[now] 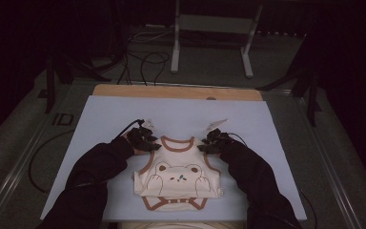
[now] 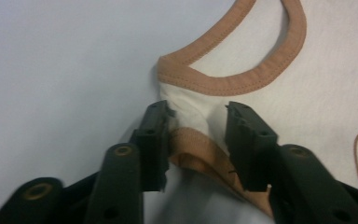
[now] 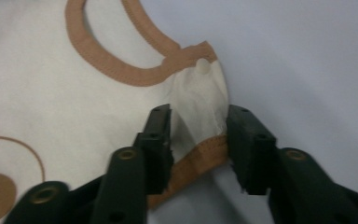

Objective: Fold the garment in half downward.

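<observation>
High view, near edge: two dark sleeves [image 1: 97, 176] entered from the bottom, one on either side of a cream bodysuit [image 1: 177, 174].
Bodysuit: it lay flat near the front edge of a pale blue board [image 1: 109, 119], neck opening away from the person, with a bear print on the chest and brown trim at the neck, armholes and snapped hem.
Left gripper [image 1: 145, 140]: it rested at the garment's left shoulder, jaws pointing toward the neckline.
Right gripper [image 1: 213, 141]: it mirrored this at the right shoulder.
Left gripper view: the shoulder strap [image 2: 189, 112] was bunched between the two black jaws, both pads pressing the cream cloth and brown trim; the claw was pinching the strap.
Right gripper view: the other strap [image 3: 200, 105] was gathered between the jaws and squeezed from both sides; a small white snap sat at its top.
Board, far edge: a strip of wooden tabletop [image 1: 176, 91] showed beyond it.
Room beyond: grey floor, loose black cables [image 1: 145, 62], a white metal stand [image 1: 212, 36], and dark surroundings.
</observation>
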Available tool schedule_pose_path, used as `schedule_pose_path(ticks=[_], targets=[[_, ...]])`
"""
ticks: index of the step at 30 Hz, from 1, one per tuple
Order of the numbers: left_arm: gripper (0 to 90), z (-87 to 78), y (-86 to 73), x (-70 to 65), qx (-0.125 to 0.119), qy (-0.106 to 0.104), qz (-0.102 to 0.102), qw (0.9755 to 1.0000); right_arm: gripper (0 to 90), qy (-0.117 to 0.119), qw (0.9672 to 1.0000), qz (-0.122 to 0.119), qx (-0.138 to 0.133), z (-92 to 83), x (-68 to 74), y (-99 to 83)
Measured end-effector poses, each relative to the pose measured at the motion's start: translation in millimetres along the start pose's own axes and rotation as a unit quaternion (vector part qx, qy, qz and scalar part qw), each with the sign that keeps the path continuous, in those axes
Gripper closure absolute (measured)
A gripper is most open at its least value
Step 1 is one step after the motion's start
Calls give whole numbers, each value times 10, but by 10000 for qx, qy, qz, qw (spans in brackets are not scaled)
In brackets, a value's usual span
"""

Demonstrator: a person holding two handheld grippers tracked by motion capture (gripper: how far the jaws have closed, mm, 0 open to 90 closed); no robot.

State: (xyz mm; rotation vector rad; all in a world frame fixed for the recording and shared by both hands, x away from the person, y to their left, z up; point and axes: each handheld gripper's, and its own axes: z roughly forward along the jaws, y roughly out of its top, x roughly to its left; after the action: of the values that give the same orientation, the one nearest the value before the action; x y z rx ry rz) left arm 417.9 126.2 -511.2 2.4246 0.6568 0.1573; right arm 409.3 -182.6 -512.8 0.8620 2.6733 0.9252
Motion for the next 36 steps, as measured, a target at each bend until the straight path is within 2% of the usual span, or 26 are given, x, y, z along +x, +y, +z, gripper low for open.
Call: schedule_pose_path(ticks=[4,5,6,10,12,21,29,30,36], targets=[[702,-3,2,-8,9,-79,-59,10000,748,43,10000,28,22,-1,22,9],[718,-3,2,-8,9,-79,-59,10000,748,43,10000,28,22,-1,22,9],[735,-3,5,-10,22,-117,-68,9999,793,93,9999,22,46,0,32,15],[820,2,12,-11,23,-249,-86,9997,817,89,9999,-1,82,0,52,27],[837,0,16,-15,41,-249,-61,9997,821,79,9999,-5,67,1,48,26],[851,-35,25,-30,-42,-169,28,9998,824,54,10000,10,-28,-36,43,38],[852,-139,74,-32,-213,-165,42,9996,824,74,9999,53,-145,-124,24,71],[852,-153,82,-32,-241,-170,27,9996,824,54,9999,1,-163,-130,19,74],[852,-227,120,-35,-276,-136,99,9995,824,56,9997,19,-240,-188,17,108]])
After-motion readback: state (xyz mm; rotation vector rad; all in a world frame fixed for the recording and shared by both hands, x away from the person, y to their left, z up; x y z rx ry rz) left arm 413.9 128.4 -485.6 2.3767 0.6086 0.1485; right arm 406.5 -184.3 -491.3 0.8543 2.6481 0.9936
